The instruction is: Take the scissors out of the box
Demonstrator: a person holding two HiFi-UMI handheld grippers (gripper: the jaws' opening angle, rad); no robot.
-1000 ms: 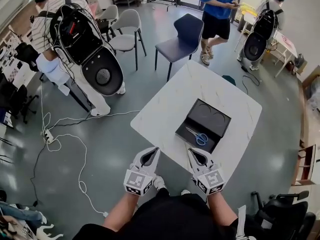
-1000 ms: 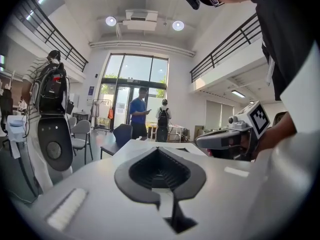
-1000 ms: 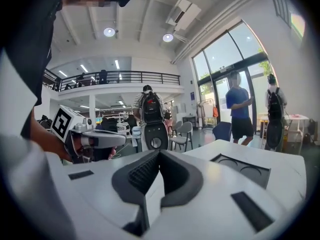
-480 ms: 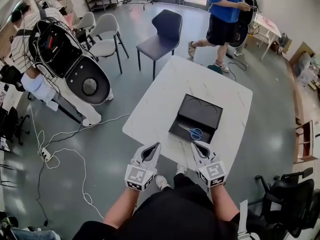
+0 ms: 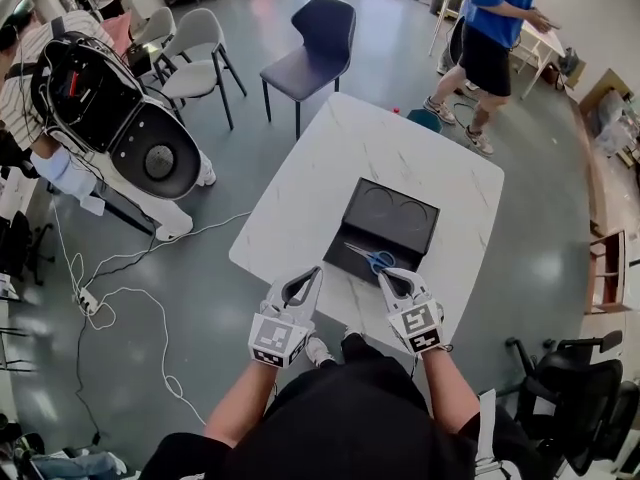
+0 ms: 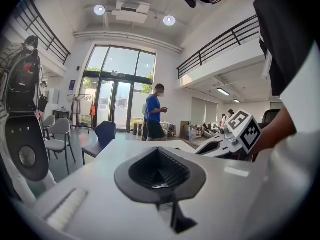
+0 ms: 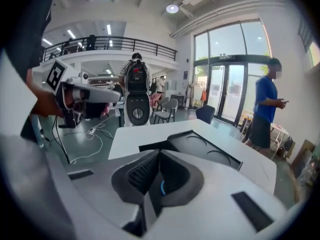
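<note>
The left tongs (image 5: 315, 272) and right tongs (image 5: 384, 277) have ribbed black jaws pressed together, empty. Blue-handled scissors (image 5: 372, 259) lie in the black rectangular box (image 5: 400, 220) on the white marbled counter (image 5: 340, 158).

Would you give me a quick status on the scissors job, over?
Both shut, empty: left gripper at the table edge, right gripper by the box. Scissors lying in the open box. Nothing blocking.

Grey glossy floor (image 5: 545, 268), white marble surface (image 5: 400, 158), dark blue chair (image 5: 315, 43), tall glass doors (image 6: 114, 104), round ceiling lights (image 6: 169, 20), balcony railing (image 6: 215, 51).
</note>
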